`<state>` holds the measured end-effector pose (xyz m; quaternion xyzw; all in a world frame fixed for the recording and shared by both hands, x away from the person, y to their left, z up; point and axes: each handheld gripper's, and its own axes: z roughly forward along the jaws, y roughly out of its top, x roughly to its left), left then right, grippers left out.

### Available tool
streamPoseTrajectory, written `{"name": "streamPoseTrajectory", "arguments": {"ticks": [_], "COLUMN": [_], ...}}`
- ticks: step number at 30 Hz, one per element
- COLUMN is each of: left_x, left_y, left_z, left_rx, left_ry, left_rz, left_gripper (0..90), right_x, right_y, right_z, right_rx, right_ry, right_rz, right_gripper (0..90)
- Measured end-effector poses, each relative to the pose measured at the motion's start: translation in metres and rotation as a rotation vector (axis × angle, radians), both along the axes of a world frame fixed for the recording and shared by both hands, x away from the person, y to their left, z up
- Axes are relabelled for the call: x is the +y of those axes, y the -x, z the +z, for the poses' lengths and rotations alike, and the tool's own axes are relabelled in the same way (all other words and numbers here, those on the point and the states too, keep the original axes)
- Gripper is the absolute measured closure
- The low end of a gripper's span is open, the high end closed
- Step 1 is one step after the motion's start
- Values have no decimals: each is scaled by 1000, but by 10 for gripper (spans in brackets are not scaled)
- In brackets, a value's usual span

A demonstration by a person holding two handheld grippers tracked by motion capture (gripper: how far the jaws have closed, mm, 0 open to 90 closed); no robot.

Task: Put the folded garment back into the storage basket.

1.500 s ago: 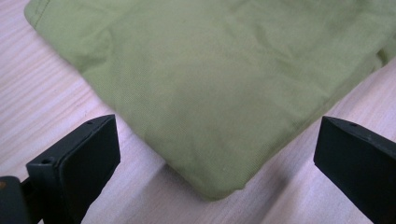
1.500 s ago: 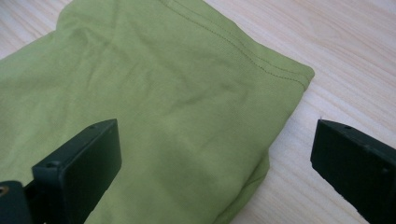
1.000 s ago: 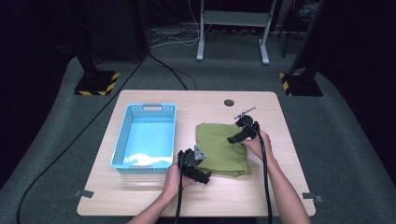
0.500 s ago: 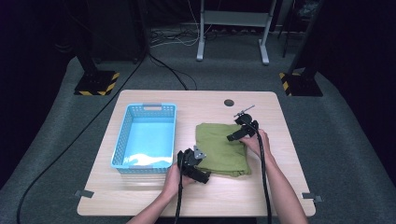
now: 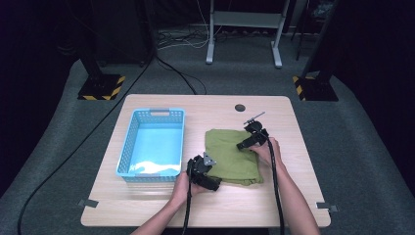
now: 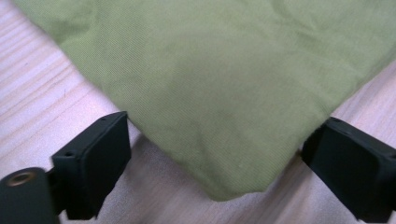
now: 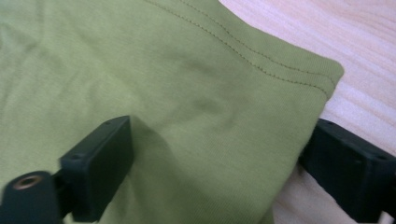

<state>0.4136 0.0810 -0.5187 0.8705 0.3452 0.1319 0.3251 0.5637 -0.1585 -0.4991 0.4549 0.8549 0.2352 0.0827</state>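
While the folded green cloth (image 5: 231,155) lies on the table (image 5: 293,205) just right of the blue basket (image 5: 152,142), whose floor shows something pale at its near end, both grippers rest at the cloth. Left gripper (image 6: 219,163) fingers spread wide around its near corner; right gripper (image 7: 215,172) fingers gape across its stitched edge, gripping nothing.

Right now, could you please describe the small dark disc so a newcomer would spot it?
On the wooden table, look along the far edge, beyond the green cloth. The dark disc lies there alone, small, round and flat.
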Motion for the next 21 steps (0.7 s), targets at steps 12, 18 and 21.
{"name": "streamPoseTrajectory", "arguments": {"ticks": [12,18,21], "left_x": [-5,-9,-11], "left_y": [5,7,7], "left_z": [3,2,2], "left_rx": [-33,-79,-107], "left_ry": [38,29,23], "left_rz": [-30,-44,-50], "left_gripper": [448,576,654], "right_x": [1,2,2], "right_y": [8,11,13], "right_z": [4,5,5], "right_rx": [-23,-20,-29], "right_ry": [-42,-45,-41], "right_rz": [0,-3,-9], "right_gripper": [523,652,702]}}
